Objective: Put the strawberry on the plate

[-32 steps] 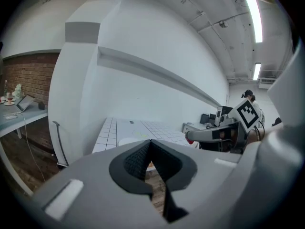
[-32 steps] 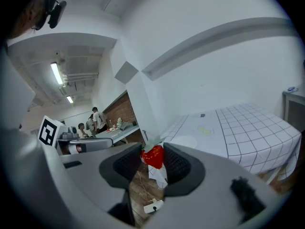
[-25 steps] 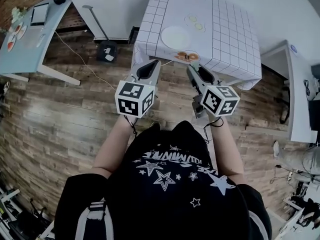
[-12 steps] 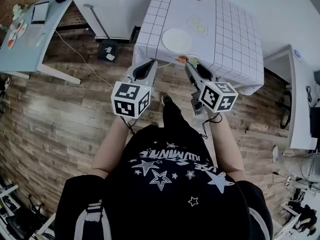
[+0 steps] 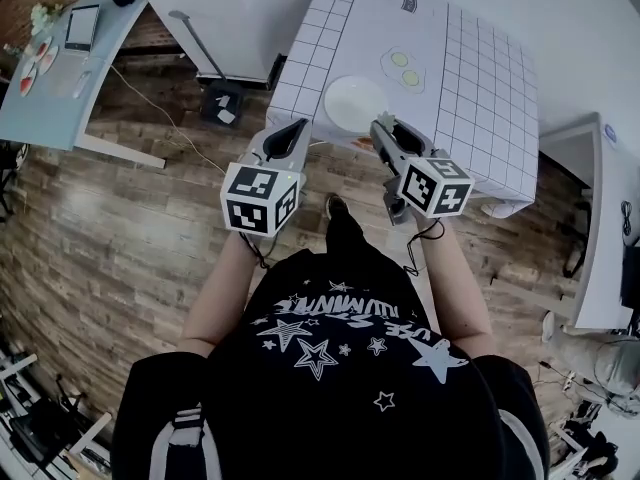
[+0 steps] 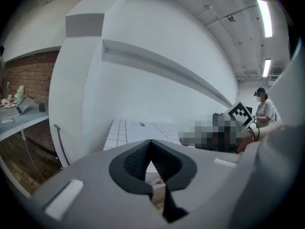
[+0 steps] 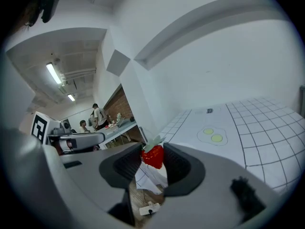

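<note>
A red strawberry [image 7: 153,156] with a pale green leaf sits pinched between the pads of my right gripper [image 7: 153,151], which is shut on it. In the head view that right gripper [image 5: 382,126] hangs at the near edge of the table with the white grid cloth [image 5: 480,88], just right of the empty white plate [image 5: 355,103]. My left gripper [image 5: 300,128] is level with it at the plate's near left, over the table's edge. Its jaws touch at the tips with nothing between them [image 6: 150,142].
Two fried-egg shapes [image 5: 405,68] lie on the cloth beyond the plate. A black stand base [image 5: 222,103] sits on the wooden floor left of the table. A grey table with a tablet [image 5: 80,28] stands far left, a white desk [image 5: 590,218] at the right.
The person has stepped toward the gridded table. Both grippers have moved forward with them, and the right gripper's tip now stands beside the plate. The grip on the strawberry is unchanged.
</note>
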